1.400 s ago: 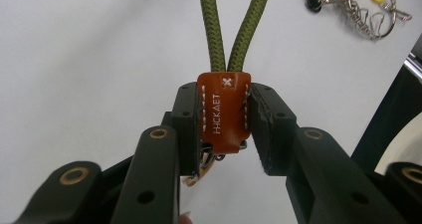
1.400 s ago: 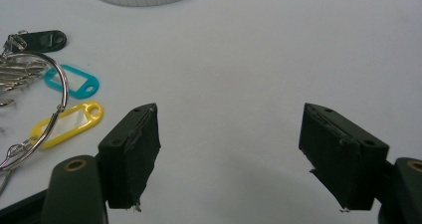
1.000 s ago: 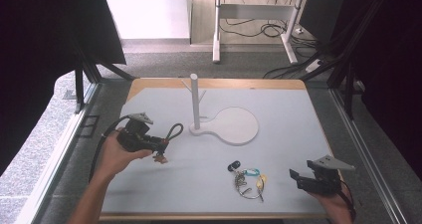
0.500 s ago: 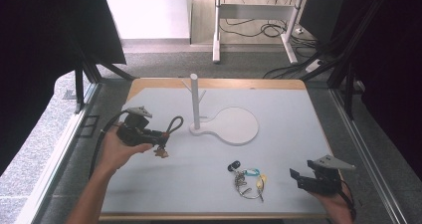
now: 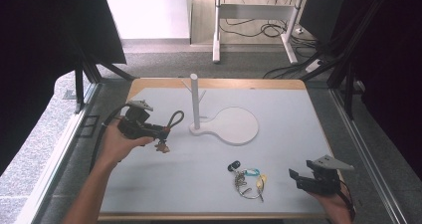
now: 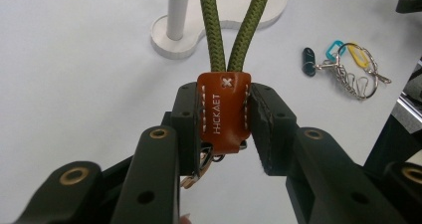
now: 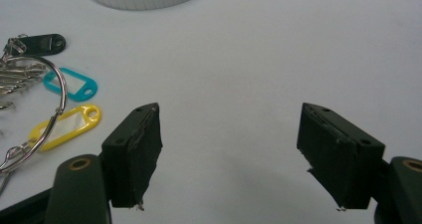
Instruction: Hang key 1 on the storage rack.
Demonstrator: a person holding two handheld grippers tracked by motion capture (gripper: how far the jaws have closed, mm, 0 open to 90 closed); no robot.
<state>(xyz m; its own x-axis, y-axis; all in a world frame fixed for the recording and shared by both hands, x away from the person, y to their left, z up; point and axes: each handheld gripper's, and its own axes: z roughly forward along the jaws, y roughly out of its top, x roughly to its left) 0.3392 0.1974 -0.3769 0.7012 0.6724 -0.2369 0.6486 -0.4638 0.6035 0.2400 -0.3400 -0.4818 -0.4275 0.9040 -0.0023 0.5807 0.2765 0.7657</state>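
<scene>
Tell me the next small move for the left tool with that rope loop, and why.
Probably lift and carry it toward the white stand. The left tool is shut on the brown leather tab of the green rope loop, which is open and short of the post; the right tool sits open by the key ring.

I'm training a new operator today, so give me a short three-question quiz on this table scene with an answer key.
1. True or false: the left gripper is shut on the brown leather tab of the green cord loop.
2. Which colours are the plastic tags on the key ring? A) red, white, grey B) black, teal, yellow
3. How do the right gripper jaws stand?

Key
1. True.
2. B.
3. Open, with nothing between them, above the bare table beside the key ring.
</scene>
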